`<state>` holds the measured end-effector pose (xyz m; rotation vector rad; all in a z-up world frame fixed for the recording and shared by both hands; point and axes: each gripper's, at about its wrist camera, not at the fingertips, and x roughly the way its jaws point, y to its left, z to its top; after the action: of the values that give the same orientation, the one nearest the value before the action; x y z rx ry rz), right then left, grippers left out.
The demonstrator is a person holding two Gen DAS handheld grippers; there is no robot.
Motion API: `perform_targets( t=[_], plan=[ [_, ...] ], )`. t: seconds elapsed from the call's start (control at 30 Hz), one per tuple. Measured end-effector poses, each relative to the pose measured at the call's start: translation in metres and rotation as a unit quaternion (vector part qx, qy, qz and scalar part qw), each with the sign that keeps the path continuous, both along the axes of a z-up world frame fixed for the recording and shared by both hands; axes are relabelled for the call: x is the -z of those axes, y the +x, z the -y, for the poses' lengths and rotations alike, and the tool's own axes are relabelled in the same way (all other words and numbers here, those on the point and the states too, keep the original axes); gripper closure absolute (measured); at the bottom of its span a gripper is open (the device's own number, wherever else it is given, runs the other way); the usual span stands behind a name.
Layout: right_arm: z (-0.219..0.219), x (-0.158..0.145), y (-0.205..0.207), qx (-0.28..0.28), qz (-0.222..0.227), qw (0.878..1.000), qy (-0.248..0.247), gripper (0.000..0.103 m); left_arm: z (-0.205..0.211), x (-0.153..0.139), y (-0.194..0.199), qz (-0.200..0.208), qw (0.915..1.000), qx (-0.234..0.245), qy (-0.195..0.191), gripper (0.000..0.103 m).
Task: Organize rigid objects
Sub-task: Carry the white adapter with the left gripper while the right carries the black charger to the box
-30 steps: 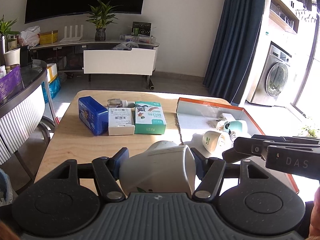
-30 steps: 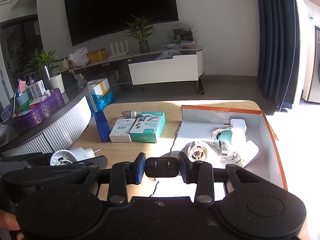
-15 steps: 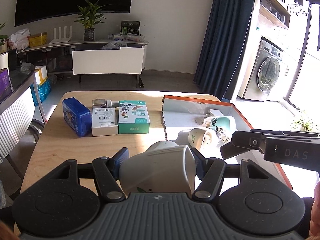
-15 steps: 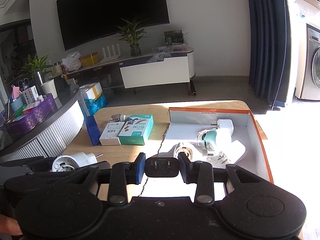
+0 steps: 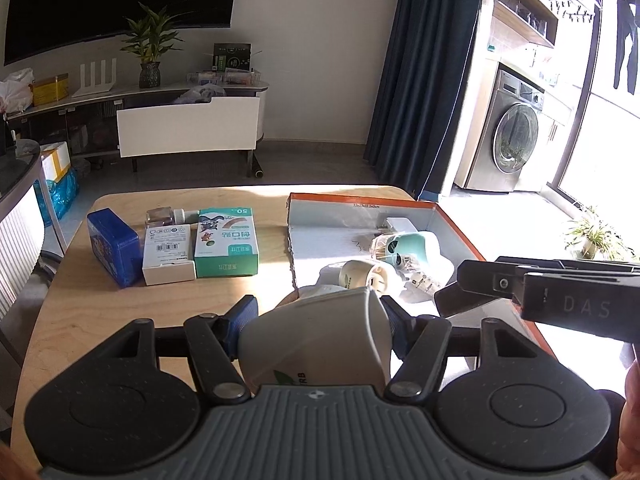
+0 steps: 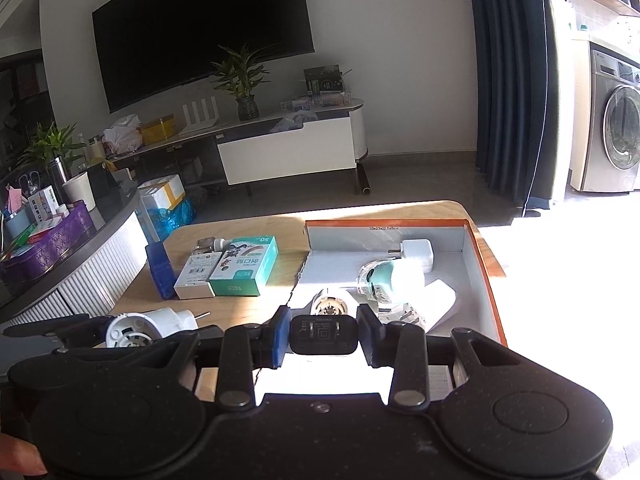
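Above the wooden table, the left gripper clamps a white plug-in device and the right gripper pinches a black charger — both near the orange-rimmed box.

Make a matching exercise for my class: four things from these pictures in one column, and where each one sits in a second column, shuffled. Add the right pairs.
Things
1. white plug-in device
2. black charger
3. teal-capped device
4. blue box

Places
A. on the wooden table, left end of the row of boxes
B. between the right gripper fingers
C. inside the orange-edged tray
D. between the left gripper fingers

Pairs: 1-D, 2-B, 3-C, 4-A
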<state>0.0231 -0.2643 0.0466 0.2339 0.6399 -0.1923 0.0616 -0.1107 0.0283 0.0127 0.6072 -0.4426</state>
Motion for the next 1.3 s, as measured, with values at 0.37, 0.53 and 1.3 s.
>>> perform_targets(
  t=[0.37, 0.53, 1.3],
  plan=[
    [0.017, -0.001, -0.007, 0.027, 0.002, 1.0, -0.002, 0.059, 0.019, -0.001, 0.004, 0.003, 0.9997, 0.022, 0.002, 0.037],
    [0.023, -0.002, -0.009, 0.036, 0.003, 0.999, -0.004, 0.059, 0.025, -0.003, 0.007, 0.005, 0.9996, 0.029, 0.002, 0.037],
    [0.051, 0.001, -0.005, 0.061, -0.006, 0.998, -0.021, 0.059, 0.056, -0.003, 0.02, 0.004, 0.9982, 0.06, 0.009, 0.037]
  ],
)
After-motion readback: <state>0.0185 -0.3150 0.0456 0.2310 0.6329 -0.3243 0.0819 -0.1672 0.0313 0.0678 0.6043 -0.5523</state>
